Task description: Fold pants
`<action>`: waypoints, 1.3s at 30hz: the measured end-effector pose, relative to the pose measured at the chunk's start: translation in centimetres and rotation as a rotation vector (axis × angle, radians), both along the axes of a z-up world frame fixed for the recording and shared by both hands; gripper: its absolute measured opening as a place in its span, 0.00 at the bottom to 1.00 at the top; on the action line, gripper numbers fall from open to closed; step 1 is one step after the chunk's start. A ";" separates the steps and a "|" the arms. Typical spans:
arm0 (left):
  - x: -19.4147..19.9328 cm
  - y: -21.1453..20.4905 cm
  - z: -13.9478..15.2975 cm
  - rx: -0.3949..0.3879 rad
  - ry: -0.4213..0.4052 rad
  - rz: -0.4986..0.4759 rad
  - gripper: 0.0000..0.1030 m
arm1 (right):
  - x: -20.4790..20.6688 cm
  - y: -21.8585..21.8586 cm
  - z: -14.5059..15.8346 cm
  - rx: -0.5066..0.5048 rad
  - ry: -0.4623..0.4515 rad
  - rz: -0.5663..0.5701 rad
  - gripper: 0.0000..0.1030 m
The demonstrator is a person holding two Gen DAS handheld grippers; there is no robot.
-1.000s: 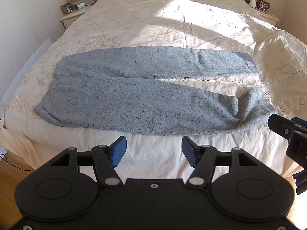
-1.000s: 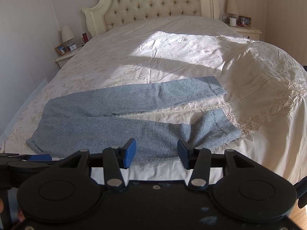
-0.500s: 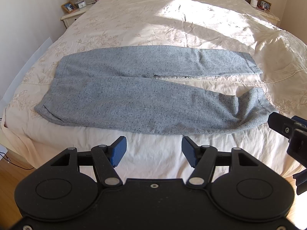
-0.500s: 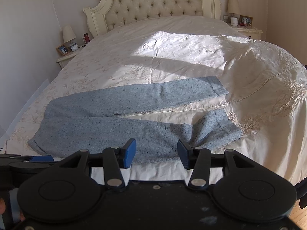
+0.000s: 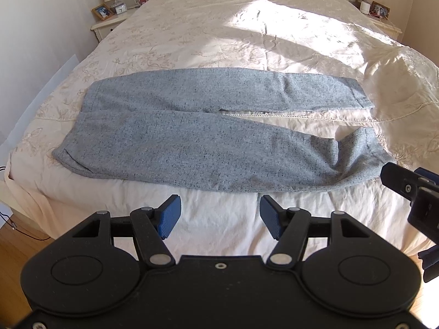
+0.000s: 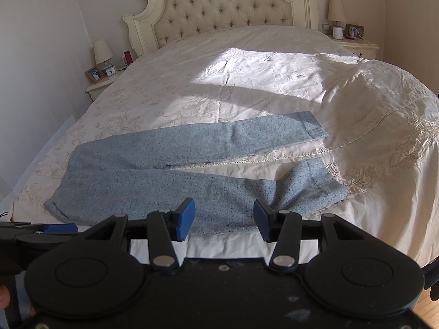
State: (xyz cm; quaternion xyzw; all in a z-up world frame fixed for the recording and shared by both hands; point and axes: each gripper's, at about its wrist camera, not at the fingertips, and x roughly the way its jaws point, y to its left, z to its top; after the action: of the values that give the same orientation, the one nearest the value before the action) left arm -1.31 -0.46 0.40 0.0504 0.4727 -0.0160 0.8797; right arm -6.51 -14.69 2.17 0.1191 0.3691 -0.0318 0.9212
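grey pants laid flat across the bed, legs slightly split, near cuff rumpled. left gripper and right gripper both hover spread apart, holding nothing

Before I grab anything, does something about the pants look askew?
Yes. The near leg's cuff end is bunched and kinked upward, not flat, and the legs splay apart toward the cuffs. The far leg lies flat on the bed.
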 end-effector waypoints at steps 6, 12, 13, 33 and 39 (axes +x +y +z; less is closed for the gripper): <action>0.2 0.4 -0.8 -0.010 0.046 0.030 0.64 | 0.0 -0.1 -1.1 0.034 0.030 0.010 0.49; 2.4 0.2 -2.0 -0.006 0.077 0.043 0.64 | 1.3 -0.6 -2.4 0.036 0.094 -0.008 0.49; 2.8 0.0 -2.1 -0.002 0.074 0.028 0.64 | 1.7 -0.7 -2.7 0.037 0.107 -0.014 0.49; 16.8 -2.2 -7.5 0.000 0.172 -0.235 0.64 | 15.6 -9.5 -11.8 -0.193 0.367 -0.189 0.49; 17.6 -1.4 -8.4 0.020 0.197 -0.132 0.64 | 19.2 -6.0 -14.1 -0.002 0.361 0.044 0.49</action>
State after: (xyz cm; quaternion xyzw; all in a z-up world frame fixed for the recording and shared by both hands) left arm 16.34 -1.88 -8.00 0.0881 0.5524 -0.0740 0.8256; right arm 12.71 -20.71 -11.90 0.1023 0.5309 -0.0327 0.8406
